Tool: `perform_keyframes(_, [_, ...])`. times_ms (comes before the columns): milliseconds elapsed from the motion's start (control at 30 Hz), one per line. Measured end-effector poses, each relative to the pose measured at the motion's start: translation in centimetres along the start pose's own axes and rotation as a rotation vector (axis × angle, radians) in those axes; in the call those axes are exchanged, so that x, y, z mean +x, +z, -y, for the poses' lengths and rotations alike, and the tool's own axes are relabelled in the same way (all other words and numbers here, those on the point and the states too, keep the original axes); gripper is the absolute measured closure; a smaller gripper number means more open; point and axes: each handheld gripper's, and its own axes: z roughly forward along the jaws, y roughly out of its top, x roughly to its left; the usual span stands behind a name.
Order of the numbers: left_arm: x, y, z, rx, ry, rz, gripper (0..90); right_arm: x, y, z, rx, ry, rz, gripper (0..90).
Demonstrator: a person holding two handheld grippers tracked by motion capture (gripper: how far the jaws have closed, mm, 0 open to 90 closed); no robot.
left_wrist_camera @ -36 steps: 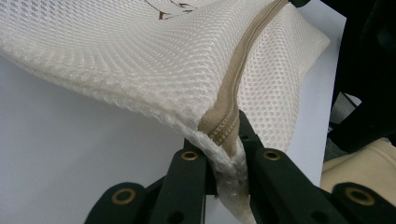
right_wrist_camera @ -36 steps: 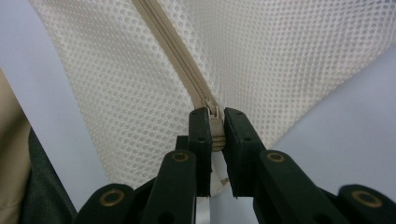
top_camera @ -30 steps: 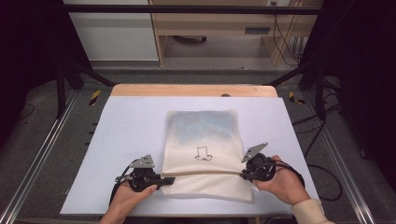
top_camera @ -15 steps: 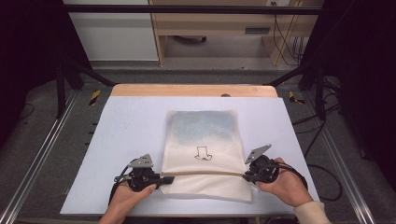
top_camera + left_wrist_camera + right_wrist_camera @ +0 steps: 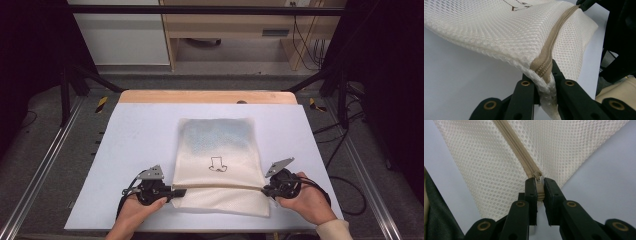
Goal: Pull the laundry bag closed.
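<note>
A cream mesh bag (image 5: pixel 217 145) with a small drawn figure lies flat on the pale table (image 5: pixel 135 135). Its tan zipper (image 5: pixel 220 187) runs across the near end. My left gripper (image 5: pixel 180 192) is at the bag's left edge, shut on the mesh corner (image 5: pixel 545 75) where the zipper (image 5: pixel 554 42) ends, lifting that edge a little. At the right edge, my right gripper (image 5: pixel 266 190) is shut on the zipper pull (image 5: pixel 539 185), with the zipper (image 5: pixel 516 145) stretching straight away from it over the mesh (image 5: pixel 486 170). A hand holds each gripper.
A wooden strip (image 5: pixel 207 96) borders the table's far edge. Metal rails (image 5: pixel 45 165) run along both sides, with dark frame legs (image 5: pixel 70 90) beyond. Cables (image 5: pixel 345 190) trail on the floor at the right. A cabinet (image 5: pixel 125 35) and a shelf unit stand behind.
The right gripper has shifted slightly right and toward the near edge with the pull. The zipper line, bowed upward before, now lies straighter. The left gripper has stayed put.
</note>
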Motion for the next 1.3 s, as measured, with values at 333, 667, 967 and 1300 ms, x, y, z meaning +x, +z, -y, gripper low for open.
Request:
perform_keyframes(333, [-0.5,-0.2,0.0,0.009,0.016,-0.035,83.7,0.4,0.2,0.3,-0.019,0.002,0.005,81.9])
perform_keyframes(667, [-1.0,-0.3,0.1,0.012,0.020,-0.097,68.0,0.3,0.4,0.2,-0.041,0.019,0.011,72.8])
perform_keyframes(967, [-1.3,-1.0,0.3,-0.013,0.011,-0.154,40.6,0.8,0.5,-0.6,-0.074,0.024,0.036,47.1])
perform_keyframes(1300, [-1.6,-1.6,0.1,-0.025,0.039,-0.225,23.7,1.1,0.6,-1.5,-0.093,0.030,0.054,23.1])
